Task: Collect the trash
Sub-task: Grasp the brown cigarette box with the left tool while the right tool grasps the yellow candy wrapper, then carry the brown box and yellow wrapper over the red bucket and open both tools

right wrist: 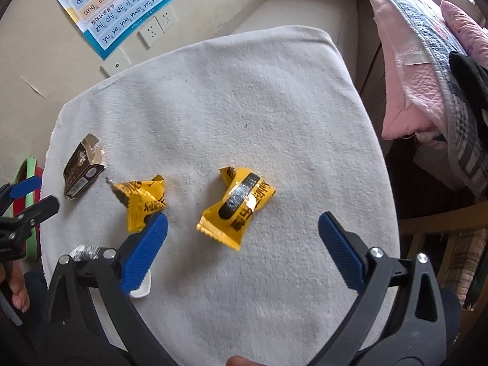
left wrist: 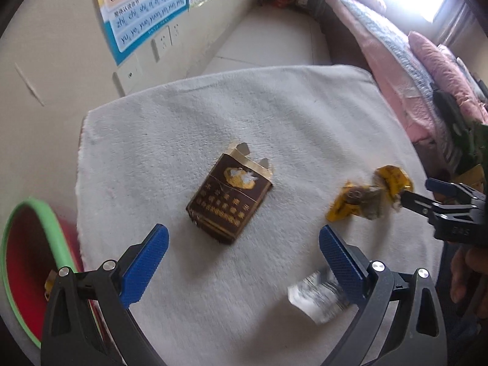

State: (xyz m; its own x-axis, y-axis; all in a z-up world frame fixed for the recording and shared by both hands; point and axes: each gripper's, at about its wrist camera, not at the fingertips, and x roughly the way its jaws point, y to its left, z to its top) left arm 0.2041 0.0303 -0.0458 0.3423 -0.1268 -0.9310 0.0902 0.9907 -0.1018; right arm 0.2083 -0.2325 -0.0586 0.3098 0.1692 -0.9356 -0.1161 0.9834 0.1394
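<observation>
A torn brown cigarette pack [left wrist: 228, 195] [right wrist: 82, 170] lies on the white towel-covered table [left wrist: 274, 116] [right wrist: 259, 91]. My left gripper [left wrist: 244, 244] [right wrist: 36, 196] hovers open just in front of the pack, holding nothing. Two crumpled yellow wrappers lie to the right: one [left wrist: 353, 204] [right wrist: 143, 204] near the middle, the other [left wrist: 393, 180] [right wrist: 241, 204] farther right. My right gripper [right wrist: 244, 235] [left wrist: 418, 192] is open above the farther wrapper, its fingers wide on either side. A silvery wrapper [left wrist: 317, 296] [right wrist: 85, 251] lies near the front edge, partly hidden by fingers.
A red bin with a green rim [left wrist: 21, 259] [right wrist: 29, 164] stands below the table's left edge. A wall with posters and sockets [left wrist: 161, 42] is behind. A bed with pink quilts [right wrist: 427, 61] is to the right, and a wooden chair [right wrist: 442, 225] stands beside the table.
</observation>
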